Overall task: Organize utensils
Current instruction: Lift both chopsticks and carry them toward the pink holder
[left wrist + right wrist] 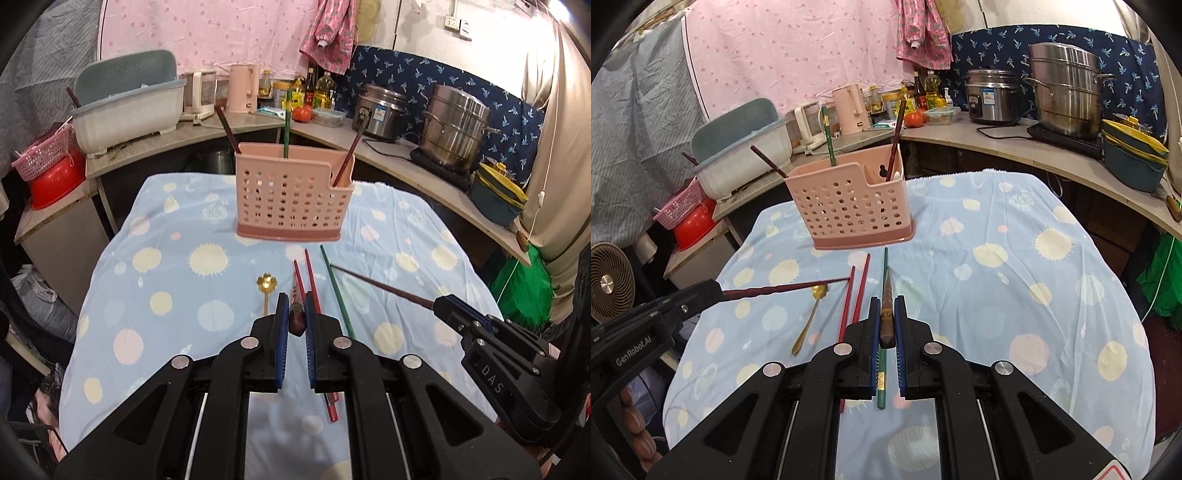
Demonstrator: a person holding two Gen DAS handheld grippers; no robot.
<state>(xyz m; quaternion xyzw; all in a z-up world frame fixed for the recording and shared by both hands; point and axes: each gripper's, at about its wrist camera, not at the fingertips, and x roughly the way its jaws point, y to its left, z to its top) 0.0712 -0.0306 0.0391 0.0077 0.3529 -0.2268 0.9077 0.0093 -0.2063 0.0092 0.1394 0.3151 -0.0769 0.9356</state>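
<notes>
A pink perforated utensil holder [293,197] [849,206] stands on the blue dotted cloth, with two brown chopsticks and a green one in it. My left gripper [295,314] is shut on a dark brown chopstick [297,314], held above the cloth; it shows in the right wrist view [775,288]. My right gripper [886,317] is shut on another dark brown chopstick [887,306], which shows in the left wrist view [384,286]. On the cloth lie two red chopsticks [312,280] [855,295], a green chopstick [338,291] [882,373] and a gold spoon [266,288] [810,314].
A curved counter [406,166] wraps the far and right sides, holding steel pots [1067,88], a rice cooker [991,96], bottles, a pink kettle [242,88] and a dish drainer tub [129,107]. A fan [607,280] stands at the left.
</notes>
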